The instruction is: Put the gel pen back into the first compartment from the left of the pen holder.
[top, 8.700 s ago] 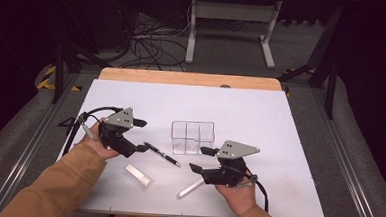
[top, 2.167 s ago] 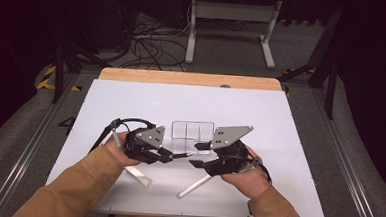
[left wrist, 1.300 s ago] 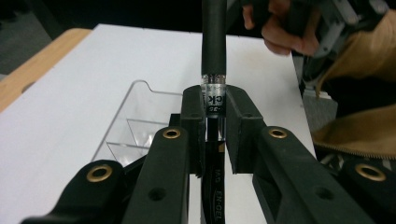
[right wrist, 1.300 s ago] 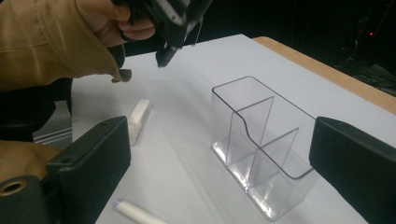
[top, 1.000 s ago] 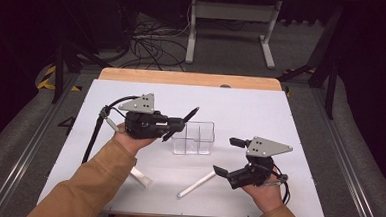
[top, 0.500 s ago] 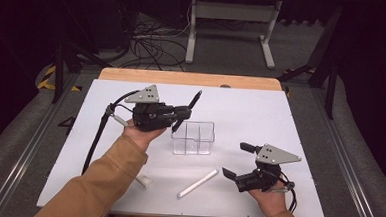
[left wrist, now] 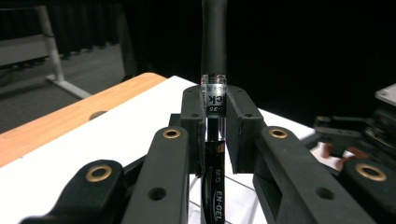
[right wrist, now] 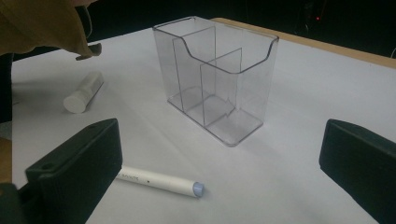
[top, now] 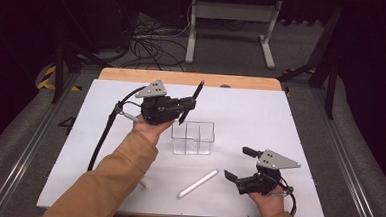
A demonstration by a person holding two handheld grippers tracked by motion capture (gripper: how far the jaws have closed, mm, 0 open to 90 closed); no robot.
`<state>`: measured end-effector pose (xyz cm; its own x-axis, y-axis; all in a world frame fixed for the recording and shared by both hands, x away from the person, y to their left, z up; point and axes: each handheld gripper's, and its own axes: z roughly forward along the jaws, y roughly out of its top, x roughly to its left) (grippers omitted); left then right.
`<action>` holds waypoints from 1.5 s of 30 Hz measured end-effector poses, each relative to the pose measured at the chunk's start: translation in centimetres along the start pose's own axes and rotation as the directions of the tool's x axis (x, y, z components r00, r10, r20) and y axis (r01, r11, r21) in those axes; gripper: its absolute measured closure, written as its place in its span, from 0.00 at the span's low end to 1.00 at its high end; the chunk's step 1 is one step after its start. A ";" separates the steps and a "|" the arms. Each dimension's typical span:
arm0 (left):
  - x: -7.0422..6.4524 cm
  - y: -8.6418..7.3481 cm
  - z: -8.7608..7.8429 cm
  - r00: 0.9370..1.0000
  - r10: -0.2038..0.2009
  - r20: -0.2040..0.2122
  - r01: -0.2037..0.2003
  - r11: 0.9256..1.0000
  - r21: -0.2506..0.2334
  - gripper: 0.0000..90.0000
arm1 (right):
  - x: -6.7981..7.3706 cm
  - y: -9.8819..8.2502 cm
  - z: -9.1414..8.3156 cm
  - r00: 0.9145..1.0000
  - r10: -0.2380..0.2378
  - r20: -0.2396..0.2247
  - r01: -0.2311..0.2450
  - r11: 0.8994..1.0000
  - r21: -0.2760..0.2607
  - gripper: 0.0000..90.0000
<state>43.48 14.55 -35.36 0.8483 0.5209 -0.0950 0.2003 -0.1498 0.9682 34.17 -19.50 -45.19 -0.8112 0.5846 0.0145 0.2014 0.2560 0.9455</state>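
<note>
My left gripper (top: 187, 104) is held above the table just behind the clear divided organizer (top: 193, 137), shut on a black gel pen (top: 199, 89) that stands nearly upright. In the left gripper view the pen (left wrist: 214, 37) rises straight out from between the pads of the left gripper (left wrist: 214, 109). My right gripper (top: 239, 164) sits low near the table's front right, open and holding nothing. A white pen (top: 197, 183) lies just to its left. In the right gripper view the white pen (right wrist: 159, 179) lies by the left jaw, with the organizer (right wrist: 215, 79) beyond.
A short white tube (right wrist: 84, 91) lies past the white pen, partly hidden under the tan sleeve (top: 112, 179) in the high view. The white tabletop (top: 260, 117) ends in a wooden strip (top: 182, 78) at the back. Cables and a metal stand lie on the floor beyond.
The left gripper has carried the black pen farther back and right, to behind the organizer, and the pen now stands more upright. The right gripper has sunk toward the front right edge, still open.
</note>
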 end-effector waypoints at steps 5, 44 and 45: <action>0.2 -0.1 0.6 1.000 -0.017 -0.014 0.017 1.000 0.001 0.88 | -0.1 -0.7 0.4 1.000 0.007 0.000 -0.007 1.000 0.015 0.00; 1.1 -4.7 -0.2 0.999 -0.008 0.041 0.007 1.000 0.019 0.88 | -0.1 -0.8 0.5 1.000 0.014 -0.025 -0.014 1.000 0.005 0.00; 1.1 -4.8 -0.1 0.999 -0.013 0.046 0.012 1.000 0.022 0.88 | -0.1 -0.8 0.5 1.000 0.015 -0.026 -0.015 1.000 0.006 0.00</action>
<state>43.43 15.92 -40.09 0.8673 0.4835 -0.1184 0.2214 -0.1618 0.9617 34.32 -19.37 -46.07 -0.8219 0.5685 0.0373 0.2168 0.2515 0.9433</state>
